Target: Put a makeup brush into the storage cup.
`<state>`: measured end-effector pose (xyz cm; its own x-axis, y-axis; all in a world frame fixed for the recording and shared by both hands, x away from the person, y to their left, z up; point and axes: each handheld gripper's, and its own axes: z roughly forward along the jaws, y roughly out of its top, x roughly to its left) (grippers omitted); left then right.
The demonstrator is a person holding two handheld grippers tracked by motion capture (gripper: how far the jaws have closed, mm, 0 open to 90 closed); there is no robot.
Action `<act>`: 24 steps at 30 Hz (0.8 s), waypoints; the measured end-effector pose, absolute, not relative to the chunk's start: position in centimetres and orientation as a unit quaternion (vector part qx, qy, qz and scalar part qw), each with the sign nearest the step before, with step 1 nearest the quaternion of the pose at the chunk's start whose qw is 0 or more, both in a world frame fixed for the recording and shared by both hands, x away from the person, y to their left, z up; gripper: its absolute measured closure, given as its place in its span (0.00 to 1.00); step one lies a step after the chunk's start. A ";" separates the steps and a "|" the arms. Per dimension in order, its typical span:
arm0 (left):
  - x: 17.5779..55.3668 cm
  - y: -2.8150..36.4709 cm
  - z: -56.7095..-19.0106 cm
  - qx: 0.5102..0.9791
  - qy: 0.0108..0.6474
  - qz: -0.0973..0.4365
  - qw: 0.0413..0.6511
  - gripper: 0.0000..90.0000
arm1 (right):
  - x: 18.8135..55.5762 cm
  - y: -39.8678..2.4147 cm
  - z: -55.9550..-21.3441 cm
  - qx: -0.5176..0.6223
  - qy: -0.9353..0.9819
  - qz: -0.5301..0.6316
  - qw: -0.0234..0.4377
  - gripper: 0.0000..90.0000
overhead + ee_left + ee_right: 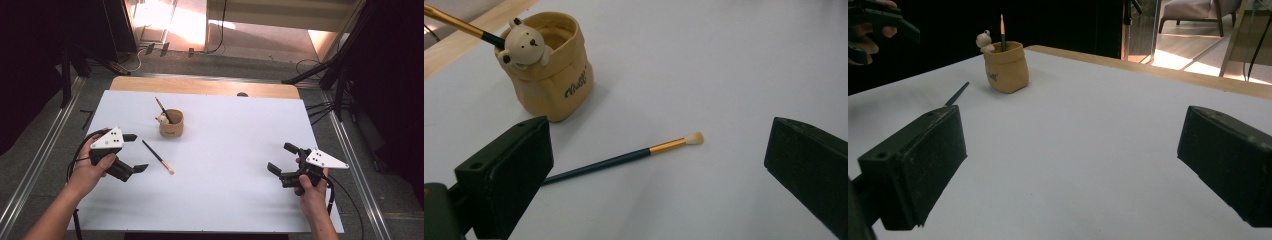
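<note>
High view: left gripper held low at the table's left side, jaws spread and empty, aimed at the loose brush lying flat just beyond the tips, bristle end toward the person; tan cup farther back, a second brush already standing in it beside a small bear figure. Right gripper parked well apart at the right edge, likewise released, wrist resting low. Left gripper view: brush lying crosswise between the two black jaws, handle end hidden behind the near jaw, cup just behind it. Best taken, by the look of it, around the dark handle near its middle (not the gold ferrule or bristles), jaws lowered square to the shaft so it does not roll away. Right gripper view: jaws wide with bare table between them, cup far off, the other gripper at upper left.
</note>
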<state>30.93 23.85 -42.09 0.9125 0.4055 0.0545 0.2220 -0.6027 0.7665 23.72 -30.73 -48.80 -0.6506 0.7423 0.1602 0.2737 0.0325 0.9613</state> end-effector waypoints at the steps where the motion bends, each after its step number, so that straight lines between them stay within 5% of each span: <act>1: 31.1 23.8 -42.2 0.889 0.176 0.108 0.409 0.00 | 23.7 -30.8 -48.8 0.368 0.690 0.590 0.200 0.00; 24: 31.6 22.3 -42.6 0.927 0.135 0.097 0.337 0.00 | 23.7 -31.0 -48.8 0.371 0.692 0.585 0.203 0.00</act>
